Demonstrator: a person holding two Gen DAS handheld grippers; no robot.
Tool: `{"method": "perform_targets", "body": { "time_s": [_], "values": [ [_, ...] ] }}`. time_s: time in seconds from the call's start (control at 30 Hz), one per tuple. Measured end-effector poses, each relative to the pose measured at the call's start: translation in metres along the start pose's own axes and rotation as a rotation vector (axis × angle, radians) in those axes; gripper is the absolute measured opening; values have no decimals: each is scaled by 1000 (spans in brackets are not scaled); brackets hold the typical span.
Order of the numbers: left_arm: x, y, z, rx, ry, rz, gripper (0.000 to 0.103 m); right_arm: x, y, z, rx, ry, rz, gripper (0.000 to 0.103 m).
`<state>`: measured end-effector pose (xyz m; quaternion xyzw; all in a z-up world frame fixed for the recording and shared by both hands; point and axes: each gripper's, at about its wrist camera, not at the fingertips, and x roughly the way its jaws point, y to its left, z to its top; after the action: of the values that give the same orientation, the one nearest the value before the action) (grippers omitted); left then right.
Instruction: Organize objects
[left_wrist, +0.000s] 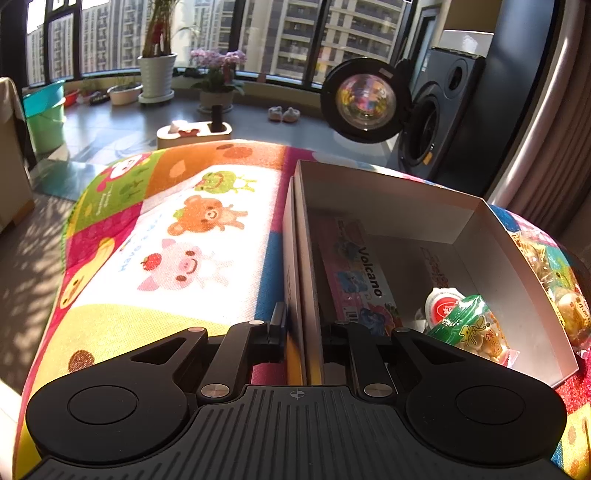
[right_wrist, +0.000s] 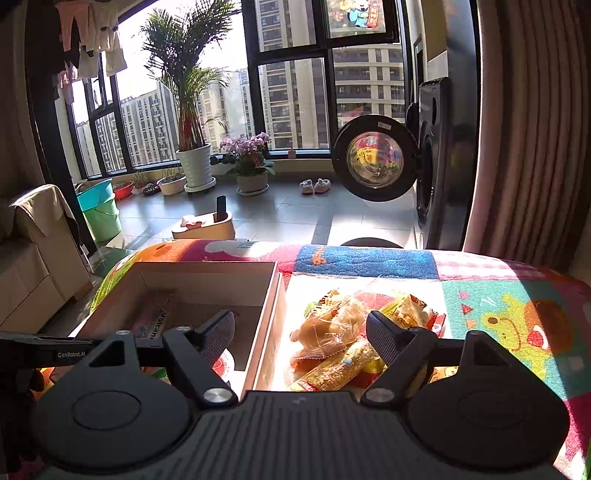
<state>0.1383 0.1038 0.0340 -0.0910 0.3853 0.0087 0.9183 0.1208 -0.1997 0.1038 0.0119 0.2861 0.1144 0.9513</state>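
Cardboard is what my left gripper (left_wrist: 303, 334) is clenched on: its jaws pinch the left wall of the open white box (left_wrist: 391, 192), one finger outside and one inside, at the near end of that wall. Left of the box the cartoon-animal play mat (left_wrist: 192, 236) lies bare all the way to its rounded edge, so that side has plenty of free room. Inside the box, a pink "Volcano" packet (left_wrist: 354, 273) lies flat along the left wall, and a round red-and-white sealed cup (left_wrist: 445, 304) and a green snack bag (left_wrist: 471, 326) sit at the near right corner; the far half of the floor is bare. Just outside the right wall, a heap of yellow and clear wrapped snacks (right_wrist: 343, 343) lies on the mat, close against the box's edge. My right gripper (right_wrist: 301, 338) is released, jaws spread wide and holding nothing: it straddles the box's right wall, with its left finger over the box interior and its right finger over the snack heap. Whether either pad touches anything I cannot tell. Right of the heap, the mat runs bare to its far edge. Beyond the mat stands a washing machine (right_wrist: 430, 177) with its round door swung open.
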Motion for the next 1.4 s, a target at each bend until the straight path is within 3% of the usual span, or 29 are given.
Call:
{"method": "perform_targets", "body": {
  "time_s": [0.23,0.4,0.6,0.9,1.1,1.4],
  "values": [
    [0,1,0,0,0,0,15,0,-91,-19,114,57,-201,86],
    [0,0,0,-1,1,0,15,9,-128,-38,228,128,-217,87],
    [0,2,-1,-2,3,-5,15,26,-117,-48,254,182,-137,87],
    [-1,3,-1,-8,4,-1,15,17,-69,-55,118,207,-28,87],
    [-1,4,0,-11,4,-1,15,-4,-61,-55,-3,149,-93,87],
    [1,5,1,-4,5,0,15,20,-83,-44,127,149,-122,87]
  ]
}}
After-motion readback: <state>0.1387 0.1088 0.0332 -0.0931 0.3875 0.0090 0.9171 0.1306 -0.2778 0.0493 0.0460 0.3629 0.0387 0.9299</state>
